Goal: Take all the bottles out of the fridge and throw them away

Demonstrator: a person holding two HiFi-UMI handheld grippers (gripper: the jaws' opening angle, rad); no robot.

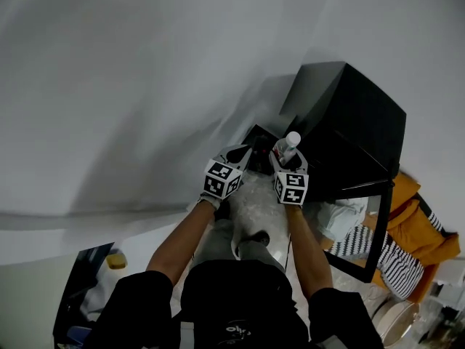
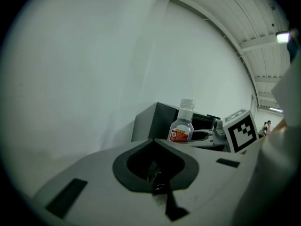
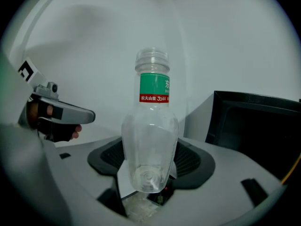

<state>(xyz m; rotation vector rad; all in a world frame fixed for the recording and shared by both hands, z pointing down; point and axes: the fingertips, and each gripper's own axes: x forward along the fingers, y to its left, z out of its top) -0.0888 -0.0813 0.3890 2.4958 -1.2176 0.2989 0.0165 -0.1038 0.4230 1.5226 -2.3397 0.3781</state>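
Observation:
A clear plastic bottle (image 3: pixel 150 140) with a green and red label stands upright in my right gripper (image 3: pixel 148 192), which is shut on its base. In the head view the same bottle (image 1: pixel 288 147) shows a white top above my right gripper (image 1: pixel 283 155), just in front of the black fridge (image 1: pixel 349 115). From the left gripper view the bottle (image 2: pixel 182 126) is ahead and to the right, before the fridge (image 2: pixel 150 121). My left gripper (image 2: pixel 157 180) is shut with nothing in it; it (image 1: pixel 238 153) hangs level with the right one, a short way to its left.
A crinkled clear plastic bag (image 1: pixel 254 198) lies below both grippers. The fridge's dark door frame (image 1: pixel 367 224) stands open to the right, with orange and striped cloth (image 1: pixel 407 231) behind it. A white wall fills the left and back. A yellow object (image 1: pixel 116 259) sits at lower left.

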